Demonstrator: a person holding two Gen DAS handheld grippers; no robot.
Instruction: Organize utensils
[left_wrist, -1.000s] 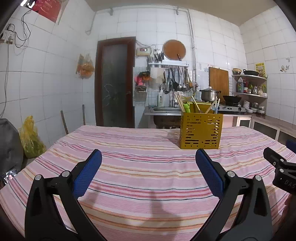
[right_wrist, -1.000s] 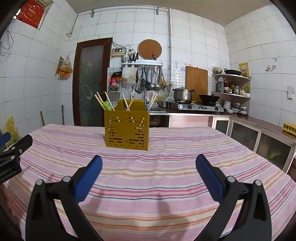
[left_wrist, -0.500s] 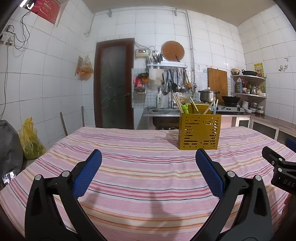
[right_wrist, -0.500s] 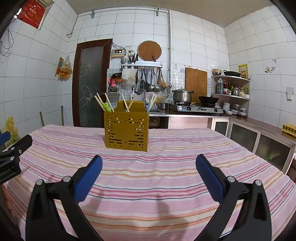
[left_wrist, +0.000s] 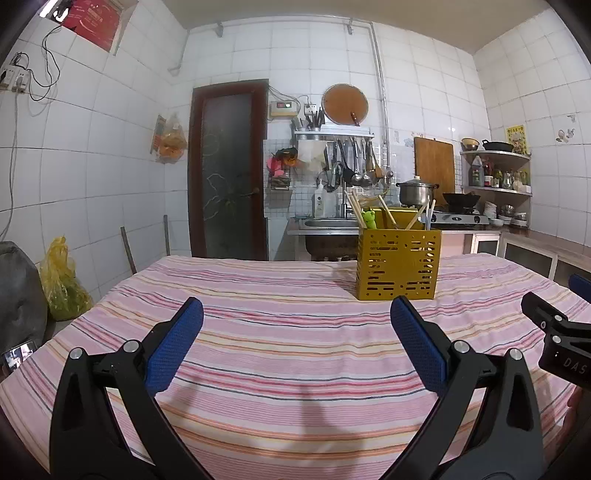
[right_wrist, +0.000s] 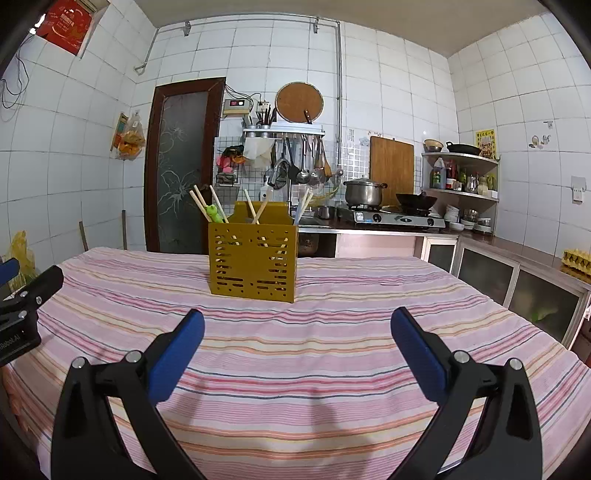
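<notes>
Underneath both grippers spreads a table (left_wrist: 280, 354) covered by a pink cloth with thin coloured stripes, set in a white-tiled kitchen. Behind it stand a dark wooden door with frosted glass (left_wrist: 228, 177), a wall rack of hanging ladles and spatulas (right_wrist: 301, 162), a steel pot (right_wrist: 362, 192) on a gas stove, a black wok (right_wrist: 415, 201) beside it, and a corner shelf of bottles (right_wrist: 461, 177). A yellow plastic bag (left_wrist: 61, 284) sits on the floor at the left.

On the far half of the table stands a yellow perforated utensil holder (left_wrist: 398, 264), upright, with wooden chopsticks (right_wrist: 201, 201) and a green frog-topped utensil (right_wrist: 213, 213) sticking out of its top.

Seen from the left wrist, the left gripper (left_wrist: 295, 332) hovers over the near edge of the cloth with its blue-padded fingers spread wide and nothing between them; the holder lies ahead and to its right, well apart. From the right wrist, the right gripper (right_wrist: 297, 334) is likewise spread wide and empty, and the holder lies ahead and slightly to its left, well apart.
</notes>
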